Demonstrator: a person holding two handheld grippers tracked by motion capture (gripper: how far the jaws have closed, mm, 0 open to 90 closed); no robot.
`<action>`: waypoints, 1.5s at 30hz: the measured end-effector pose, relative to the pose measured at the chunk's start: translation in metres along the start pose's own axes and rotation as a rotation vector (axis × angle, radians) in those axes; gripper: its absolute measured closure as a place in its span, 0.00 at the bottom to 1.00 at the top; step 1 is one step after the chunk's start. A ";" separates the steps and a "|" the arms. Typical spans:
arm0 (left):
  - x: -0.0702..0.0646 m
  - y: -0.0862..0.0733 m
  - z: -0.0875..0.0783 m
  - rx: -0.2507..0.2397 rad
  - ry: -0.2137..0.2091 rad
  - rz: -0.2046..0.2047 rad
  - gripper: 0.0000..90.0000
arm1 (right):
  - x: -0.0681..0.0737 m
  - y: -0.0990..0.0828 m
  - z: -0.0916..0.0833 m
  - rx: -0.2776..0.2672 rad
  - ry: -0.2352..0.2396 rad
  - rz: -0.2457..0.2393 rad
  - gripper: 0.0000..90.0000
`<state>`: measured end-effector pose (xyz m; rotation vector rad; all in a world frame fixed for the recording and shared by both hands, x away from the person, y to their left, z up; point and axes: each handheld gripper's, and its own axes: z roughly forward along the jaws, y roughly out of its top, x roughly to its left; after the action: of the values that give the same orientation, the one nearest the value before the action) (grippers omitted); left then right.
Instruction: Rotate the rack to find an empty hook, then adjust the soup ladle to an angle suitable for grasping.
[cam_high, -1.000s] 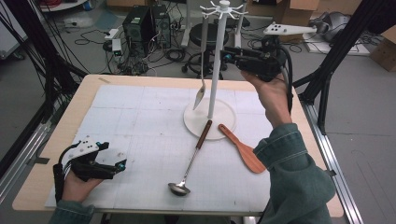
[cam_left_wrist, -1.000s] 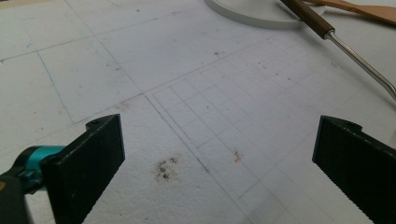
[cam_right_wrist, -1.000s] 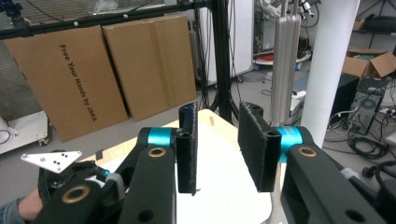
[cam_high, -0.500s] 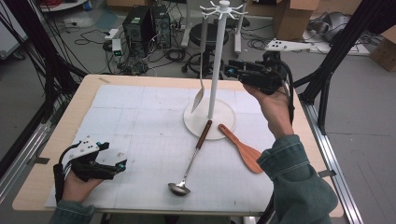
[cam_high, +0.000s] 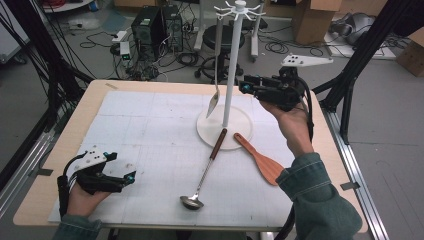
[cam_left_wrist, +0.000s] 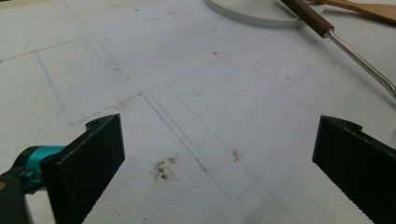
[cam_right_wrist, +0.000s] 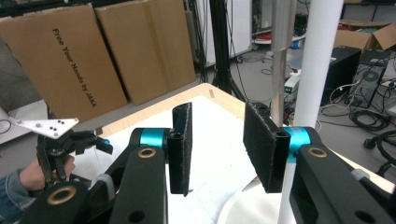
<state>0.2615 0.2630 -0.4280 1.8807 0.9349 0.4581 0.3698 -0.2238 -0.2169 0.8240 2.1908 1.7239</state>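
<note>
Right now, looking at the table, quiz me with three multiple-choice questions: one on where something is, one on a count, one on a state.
1. Where does the ladle lie?
A. hanging on the rack
B. on the mat, handle end on the rack's base
C. in the left hand-held gripper

2. How many utensils hang on the rack?
A. one
B. two
C. three

3. How is the left hand-held gripper?
A. shut on the ladle
B. shut on nothing
C. open, nothing between its jaws

Answers:
1 B: its bowl rests on the mat and its brown handle reaches onto the round base.
2 A: one spoon hangs there; the spatula lies on the mat.
3 C: the left gripper view shows its jaws wide apart over bare mat.
</note>
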 end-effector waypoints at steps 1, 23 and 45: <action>0.000 0.000 0.000 0.000 -0.001 0.003 0.03 | 0.000 -0.001 0.000 0.004 0.001 -0.001 0.69; -0.001 0.000 0.001 0.005 0.002 0.004 0.03 | 0.000 -0.058 0.022 0.059 0.030 0.055 0.65; -0.001 -0.001 0.002 0.006 0.003 0.003 0.03 | 0.007 -0.114 0.046 0.181 -0.003 0.090 0.59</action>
<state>0.2617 0.2615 -0.4292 1.8876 0.9363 0.4600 0.3548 -0.1989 -0.3371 0.9805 2.3679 1.5779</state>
